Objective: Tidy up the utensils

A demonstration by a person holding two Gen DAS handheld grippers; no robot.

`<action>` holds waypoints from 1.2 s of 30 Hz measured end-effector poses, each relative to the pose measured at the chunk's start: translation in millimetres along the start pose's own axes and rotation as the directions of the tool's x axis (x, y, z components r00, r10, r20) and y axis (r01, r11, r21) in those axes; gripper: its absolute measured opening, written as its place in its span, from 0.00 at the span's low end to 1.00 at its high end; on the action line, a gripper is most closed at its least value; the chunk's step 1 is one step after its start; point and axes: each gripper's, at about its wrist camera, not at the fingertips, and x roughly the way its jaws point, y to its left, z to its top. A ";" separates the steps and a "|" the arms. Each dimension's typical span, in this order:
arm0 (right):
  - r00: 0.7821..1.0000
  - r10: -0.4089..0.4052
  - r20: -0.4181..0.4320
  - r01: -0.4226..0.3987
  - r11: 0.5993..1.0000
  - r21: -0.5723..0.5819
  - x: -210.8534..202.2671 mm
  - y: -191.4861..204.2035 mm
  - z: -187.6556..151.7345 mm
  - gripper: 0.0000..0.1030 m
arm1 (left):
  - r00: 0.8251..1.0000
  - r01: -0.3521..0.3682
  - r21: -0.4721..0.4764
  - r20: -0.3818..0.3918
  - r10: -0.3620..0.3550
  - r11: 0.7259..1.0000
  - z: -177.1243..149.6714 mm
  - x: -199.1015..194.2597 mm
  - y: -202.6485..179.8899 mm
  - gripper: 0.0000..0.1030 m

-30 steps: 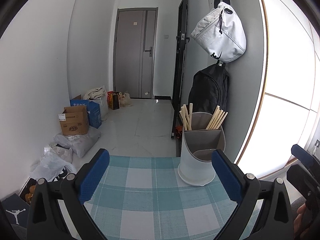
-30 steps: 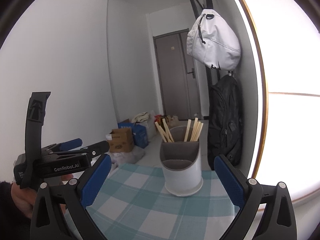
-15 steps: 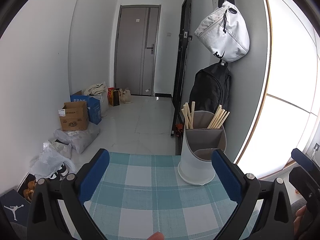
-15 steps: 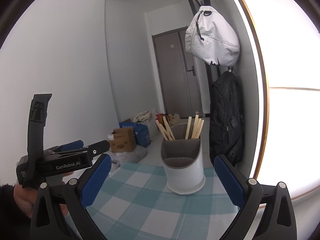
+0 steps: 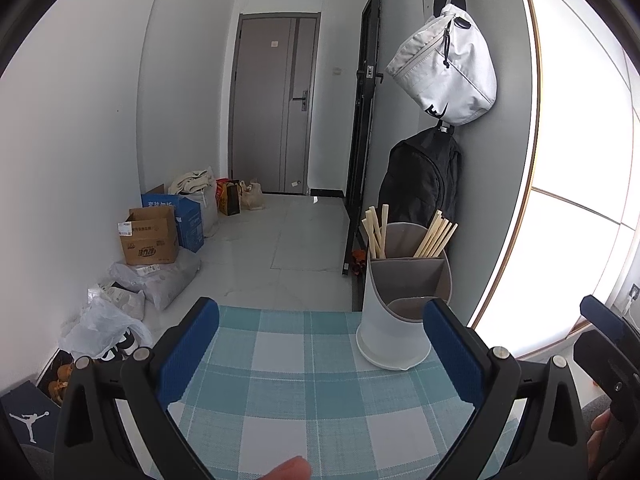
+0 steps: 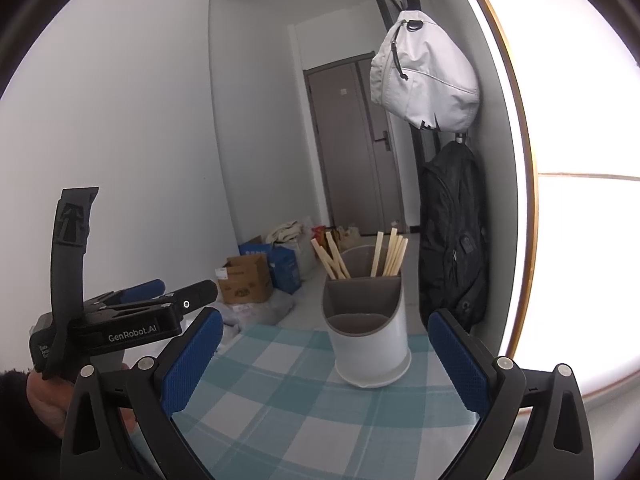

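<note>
While both hand-held grippers (image 5: 320, 354) (image 6: 326, 360) gape empty, holder (image 5: 400, 304) apparently near table edge (image 5: 280, 311).

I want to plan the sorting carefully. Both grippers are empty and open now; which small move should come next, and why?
Probably bring the right gripper forward toward the chopsticks in the utensil holder. Its jaws are open and empty, the holder stands just ahead between them, and no loose utensil shows on the checked cloth.

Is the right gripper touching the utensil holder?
Apart. The right wrist view shows the right gripper open, with checked cloth visible between both jaws and the holder.
</note>
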 end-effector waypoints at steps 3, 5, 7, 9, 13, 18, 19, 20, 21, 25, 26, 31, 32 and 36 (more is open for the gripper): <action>1.000 -0.001 -0.002 0.001 1.000 -0.002 0.5 -0.3 0.0 1.00 | 1.000 0.001 0.007 -0.002 -0.001 1.000 -0.2 0.6 -1.4 0.97; 1.000 0.000 -0.004 0.000 1.000 0.000 0.9 -0.8 -0.2 1.00 | 1.000 0.002 0.011 -0.004 -0.002 1.000 -0.4 0.3 -2.0 0.97; 1.000 0.000 -0.006 0.000 1.000 0.001 1.4 -1.1 -0.5 1.00 | 1.000 0.002 0.013 -0.001 -0.002 1.000 -0.7 -0.1 -2.5 0.97; 1.000 -0.001 -0.007 0.001 1.000 0.002 1.8 -1.3 -0.6 1.00 | 1.000 0.002 0.012 -0.003 -0.002 1.000 -0.9 0.0 -2.5 0.97; 1.000 0.001 -0.011 -0.002 1.000 -0.001 1.7 -1.0 -1.0 1.00 | 1.000 0.006 0.007 -0.013 -0.005 1.000 -1.4 1.6 -1.6 0.97; 1.000 0.003 -0.018 -0.004 1.000 -0.008 3.8 -0.5 -1.9 1.00 | 1.000 0.008 0.014 -0.012 -0.008 1.000 -1.3 1.6 -2.5 0.97; 1.000 0.004 -0.018 -0.004 1.000 -0.008 3.8 -0.6 -2.0 1.00 | 1.000 0.008 0.016 -0.010 -0.008 1.000 -1.2 1.4 -2.8 0.97; 1.000 0.004 -0.018 -0.004 1.000 -0.007 3.7 -0.8 -2.2 1.00 | 1.000 0.011 0.016 -0.009 -0.011 1.000 -1.2 1.3 -2.6 0.97; 1.000 0.003 -0.018 -0.004 1.000 -0.006 3.5 -1.4 -2.0 1.00 | 1.000 0.013 0.015 -0.011 -0.013 1.000 -1.3 1.4 -2.2 0.97; 1.000 0.002 -0.017 -0.002 1.000 -0.007 3.5 -1.5 -1.8 1.00 | 1.000 0.012 0.020 -0.013 -0.012 1.000 -2.2 1.8 -3.1 0.97; 1.000 0.004 -0.018 -0.004 1.000 -0.006 3.5 -1.7 -2.0 1.00 | 1.000 0.008 0.023 -0.012 -0.008 1.000 -2.1 2.2 -3.6 0.97; 1.000 0.005 -0.022 -0.005 1.000 -0.006 3.1 -1.9 -1.9 1.00 | 1.000 0.011 0.035 -0.013 -0.010 0.999 -3.3 2.3 -6.7 0.97; 1.000 0.006 -0.023 -0.006 1.000 -0.006 2.9 -1.8 -1.9 1.00 | 1.000 0.012 0.036 -0.014 -0.012 0.999 -3.8 2.3 -7.1 0.97; 1.000 0.007 -0.023 -0.007 1.000 -0.010 2.8 -1.2 -2.0 1.00 | 1.000 0.012 0.043 -0.011 -0.011 0.999 -4.8 0.7 -8.4 0.97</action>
